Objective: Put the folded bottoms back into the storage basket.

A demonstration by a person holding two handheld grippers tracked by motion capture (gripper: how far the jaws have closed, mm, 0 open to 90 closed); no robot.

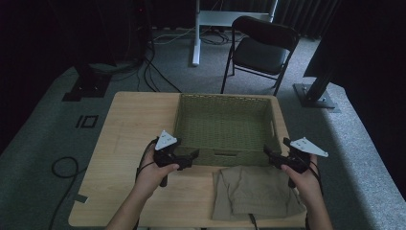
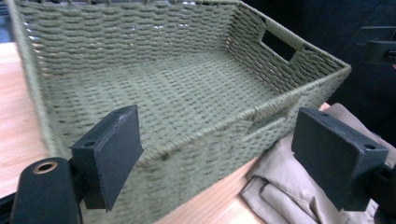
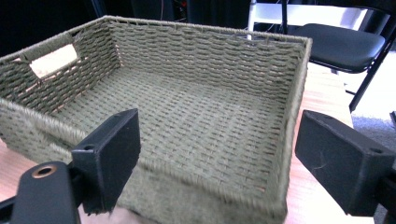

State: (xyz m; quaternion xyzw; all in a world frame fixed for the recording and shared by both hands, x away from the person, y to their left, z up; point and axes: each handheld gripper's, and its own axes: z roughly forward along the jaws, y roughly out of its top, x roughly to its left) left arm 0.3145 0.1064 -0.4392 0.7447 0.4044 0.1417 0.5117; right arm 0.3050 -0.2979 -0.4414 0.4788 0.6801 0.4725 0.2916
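Observation:
A green woven basket [image 1: 225, 125] stands on the far middle of the wooden table [image 1: 129, 120] with nothing in it. A folded beige cloth [image 1: 256, 191] lies just in front of it, toward the right. My left gripper [image 1: 192, 154] is at the basket's near left corner, and its jaws are open. In the left gripper view the basket's near wall [image 2: 196, 140] runs across the gap of the left gripper [image 2: 217, 151] without touching the pads, and the cloth [image 2: 285, 186] lies lower right. My right gripper [image 1: 266, 151] is open at the near right corner, facing the basket [image 3: 210, 116].
A black folding chair [image 1: 263, 45] stands on the floor beyond the table, and it is also in the right gripper view as the chair [image 3: 345, 42]. Cables [image 1: 153, 72] and stand bases lie on the grey carpet. Bare tabletop lies left of the basket.

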